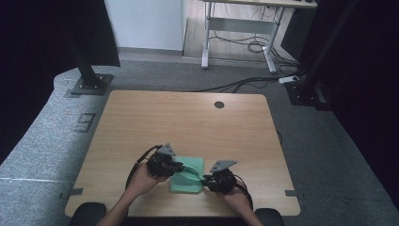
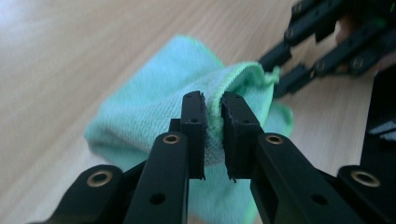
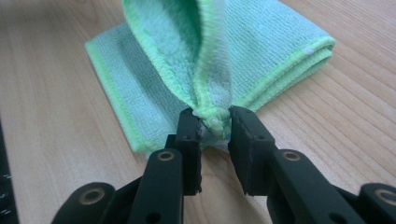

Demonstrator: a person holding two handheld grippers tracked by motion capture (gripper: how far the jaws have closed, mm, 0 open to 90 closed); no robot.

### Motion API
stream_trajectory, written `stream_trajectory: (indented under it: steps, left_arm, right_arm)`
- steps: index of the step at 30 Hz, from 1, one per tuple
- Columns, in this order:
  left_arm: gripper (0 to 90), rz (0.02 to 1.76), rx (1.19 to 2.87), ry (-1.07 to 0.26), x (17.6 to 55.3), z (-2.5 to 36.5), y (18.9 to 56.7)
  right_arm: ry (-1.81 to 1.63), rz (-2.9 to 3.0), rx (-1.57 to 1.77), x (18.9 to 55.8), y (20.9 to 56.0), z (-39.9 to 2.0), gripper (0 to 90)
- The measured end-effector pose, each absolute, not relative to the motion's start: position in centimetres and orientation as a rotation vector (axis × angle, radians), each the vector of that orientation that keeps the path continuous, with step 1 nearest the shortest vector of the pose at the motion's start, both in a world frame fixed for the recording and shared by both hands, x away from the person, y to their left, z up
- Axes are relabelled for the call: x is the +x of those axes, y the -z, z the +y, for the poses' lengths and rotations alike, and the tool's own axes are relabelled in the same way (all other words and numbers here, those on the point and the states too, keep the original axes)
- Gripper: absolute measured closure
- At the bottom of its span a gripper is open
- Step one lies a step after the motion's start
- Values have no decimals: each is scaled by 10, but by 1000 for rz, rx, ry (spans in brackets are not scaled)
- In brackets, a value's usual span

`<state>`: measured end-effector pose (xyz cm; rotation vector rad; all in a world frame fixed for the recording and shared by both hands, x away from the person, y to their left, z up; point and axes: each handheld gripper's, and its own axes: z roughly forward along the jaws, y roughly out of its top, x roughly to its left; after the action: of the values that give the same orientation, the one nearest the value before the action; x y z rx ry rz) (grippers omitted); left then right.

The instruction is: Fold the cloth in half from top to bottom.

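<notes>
Two grips are on at once: the left gripper [image 2: 212, 105] has its black jaws drawn nearly together on a hemmed edge of the folded mint-green microfibre cloth [image 1: 187, 175], with a thin band of fabric pinched between the pads, and the right gripper [image 3: 214, 121] has its jaws closed about as far on a bunched corner of the same cloth, the hem puckered between the tips. Seen from the high view, the left gripper [image 1: 181, 165] sits at the cloth's left side and the right gripper [image 1: 205, 180] at its right, near corner, the cloth lying on the near middle of the pale wooden table [image 1: 155, 117], its lower layers flat and the pinched layer tented up between the two tools. Judgement: the step in hand looks like unfolding or re-folding the top layer. To do it well, both hands should rise together and keep the span between them taut, so the layer peels cleanly without dragging the folds beneath. The right gripper's hold is on a small knot of hem and could slip under a sharp pull; a slow, even draw seems safer. Table surround: grey carpet [image 1: 47, 141], a desk frame with trailing cables [image 1: 240, 42] beyond.
</notes>
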<state>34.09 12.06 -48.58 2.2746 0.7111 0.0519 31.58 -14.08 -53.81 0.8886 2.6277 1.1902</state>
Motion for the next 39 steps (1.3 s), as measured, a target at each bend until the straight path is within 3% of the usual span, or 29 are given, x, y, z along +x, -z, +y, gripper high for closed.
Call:
stream_trajectory:
  steps: [7, 11, 15, 20, 25, 32, 39]
  left_arm:
    - [766, 742, 2298, -21, 322, 133, 504]
    - [696, 764, 2279, 3, 316, 140, 511]
    - [518, 770, 2243, -9, 312, 148, 505]
    - [288, 810, 2177, -67, 321, 152, 489]
    - [204, 897, 2162, -147, 340, 144, 496]
    - [144, 978, 2236, -180, 334, 145, 526]
    - [145, 986, 2284, -228, 322, 144, 536]
  right_arm:
    - [-1205, 2627, 894, 309, 534, -150, 678]
    - [-1218, 2612, 925, 305, 531, -161, 652]
    - [-1228, 2571, 953, 305, 526, -172, 598]
    - [-1251, 2522, 968, 318, 514, -162, 435]
    - [-1210, 2506, 988, 331, 513, -141, 316]
    - [-1047, 2546, 1032, 336, 536, -130, 214]
    - [-1011, 2532, 997, 328, 541, -131, 210]
